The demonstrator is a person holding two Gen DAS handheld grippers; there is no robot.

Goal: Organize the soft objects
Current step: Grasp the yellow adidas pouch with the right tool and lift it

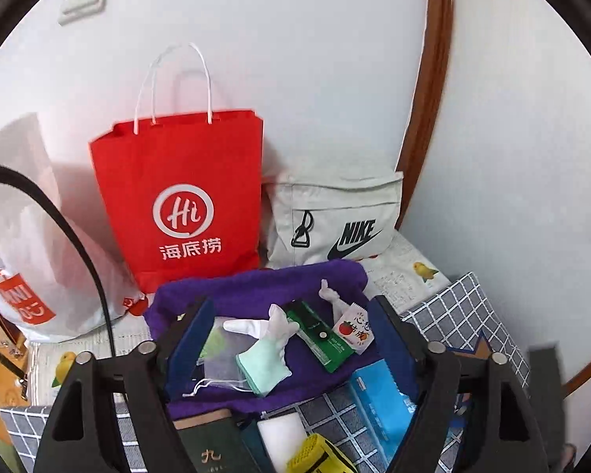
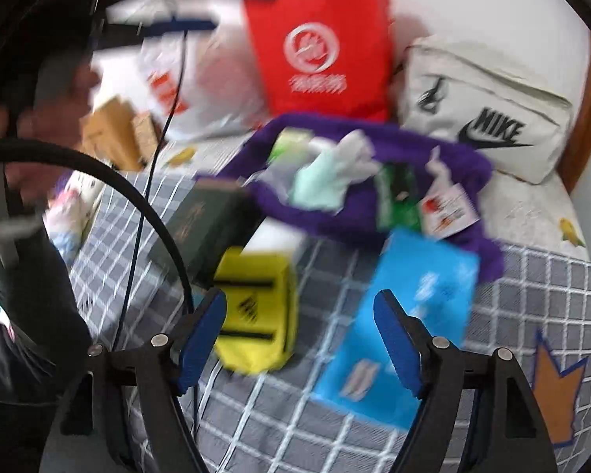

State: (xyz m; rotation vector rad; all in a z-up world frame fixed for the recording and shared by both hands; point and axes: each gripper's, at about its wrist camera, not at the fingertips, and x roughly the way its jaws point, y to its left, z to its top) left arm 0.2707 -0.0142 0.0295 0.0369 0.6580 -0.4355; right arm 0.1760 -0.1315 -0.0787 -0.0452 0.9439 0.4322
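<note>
Fuzzy purple towel (image 1: pixel 256 287) crumpled on checked cloth (image 1: pixel 461 307); limp glove (image 1: pixel 268 351) on top. Left gripper (image 1: pixel 291 339), right gripper (image 2: pixel 301 339): jaws released, nothing grasped.

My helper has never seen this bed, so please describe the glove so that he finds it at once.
Find the red paper bag standing against the wall. In front of it lies a purple towel, and the glove lies on that. Only it has white fingers and a mint-green cuff.

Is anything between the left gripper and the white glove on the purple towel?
Nothing visible. The left gripper is open and empty, and the glove lies in plain sight between its fingers on top of the purple towel. A green packet lies beside it, not over it.
</note>
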